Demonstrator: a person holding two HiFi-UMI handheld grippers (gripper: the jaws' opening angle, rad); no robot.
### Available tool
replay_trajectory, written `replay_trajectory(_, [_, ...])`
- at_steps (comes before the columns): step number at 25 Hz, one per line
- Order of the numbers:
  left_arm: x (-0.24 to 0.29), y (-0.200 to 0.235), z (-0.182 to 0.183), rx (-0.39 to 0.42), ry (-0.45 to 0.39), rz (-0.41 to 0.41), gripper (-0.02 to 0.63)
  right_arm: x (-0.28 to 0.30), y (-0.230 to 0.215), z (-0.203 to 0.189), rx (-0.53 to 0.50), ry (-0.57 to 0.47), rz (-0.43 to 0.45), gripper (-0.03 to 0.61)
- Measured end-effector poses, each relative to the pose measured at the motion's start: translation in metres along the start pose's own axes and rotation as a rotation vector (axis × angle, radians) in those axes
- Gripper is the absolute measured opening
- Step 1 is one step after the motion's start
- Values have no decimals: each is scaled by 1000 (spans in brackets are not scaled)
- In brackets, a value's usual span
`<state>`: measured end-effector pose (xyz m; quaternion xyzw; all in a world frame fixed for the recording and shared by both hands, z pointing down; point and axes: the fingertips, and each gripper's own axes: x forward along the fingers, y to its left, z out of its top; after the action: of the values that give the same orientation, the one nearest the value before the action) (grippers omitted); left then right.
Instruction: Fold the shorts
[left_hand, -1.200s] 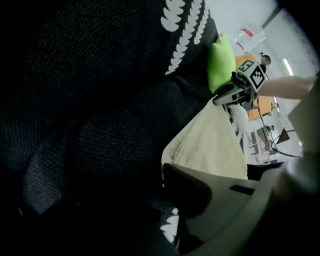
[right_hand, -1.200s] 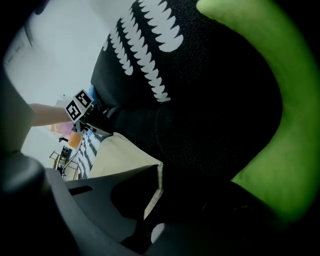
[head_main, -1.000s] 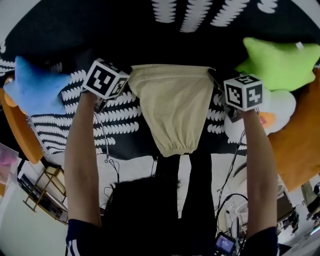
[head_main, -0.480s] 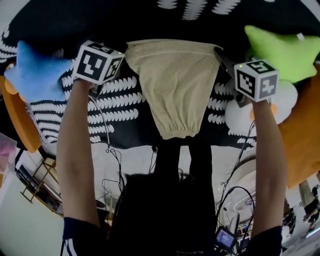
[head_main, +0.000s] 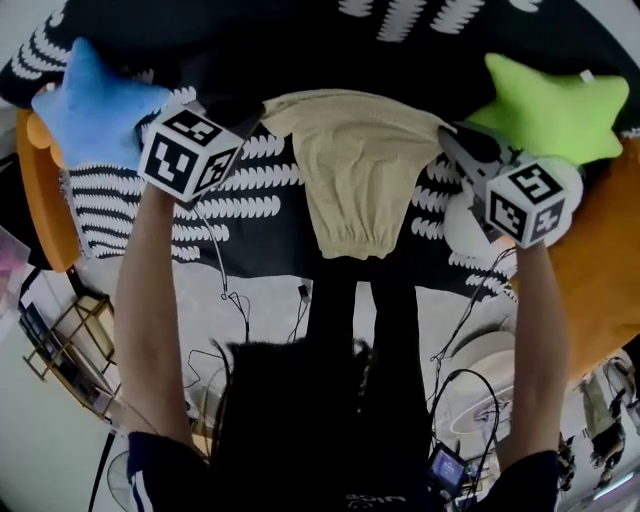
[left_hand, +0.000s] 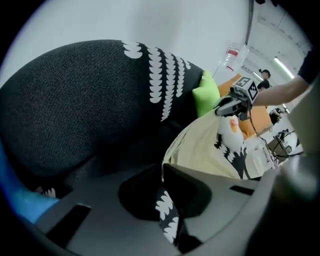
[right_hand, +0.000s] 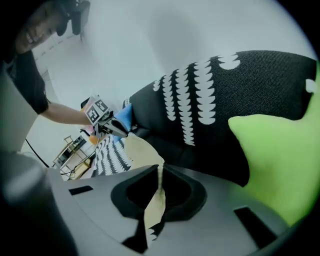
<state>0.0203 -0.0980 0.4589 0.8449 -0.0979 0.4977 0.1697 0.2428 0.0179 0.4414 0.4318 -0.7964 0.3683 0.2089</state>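
Around the shorts (head_main: 355, 170): 1 blue star pillow (head_main: 95, 100) at 10 o'clock, 1 green star pillow (head_main: 545, 105) at 2, 1 white soft toy (head_main: 470, 215) at 3, and 2 orange cushions (head_main: 600, 290) at the far sides. The shorts hang in the air & hide part of the black sofa (head_main: 230, 60). 2 tools: L tool (head_main: 255, 112) pinches the top corner at 11, R tool (head_main: 447, 132) pinches the one at 1.

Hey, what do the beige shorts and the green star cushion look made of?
The shorts: thin matte beige fabric, likely a light knit or mesh, judging by the fine dotted texture and gathered hem. The green star cushion: soft plush, probably stuffed, from its matte surface and puffy points.
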Motion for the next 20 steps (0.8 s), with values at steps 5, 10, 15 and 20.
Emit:
replay_trajectory(5, [-25,-49,-23,35,11,-17,17,-29,40,-33,-45,34,52,34])
replay_trajectory(10, [-37,-94,-59,79,47,-20,17,-46,78,-73,-78,67,100,34])
replay_trajectory(15, [-44,-139,-100,115,79,-49,15,-52,111,-112,-123,105,134,34])
replay_trajectory(20, [-42,-172,-148,114,132,-98,17,-46,142,-142,-123,162,150,34])
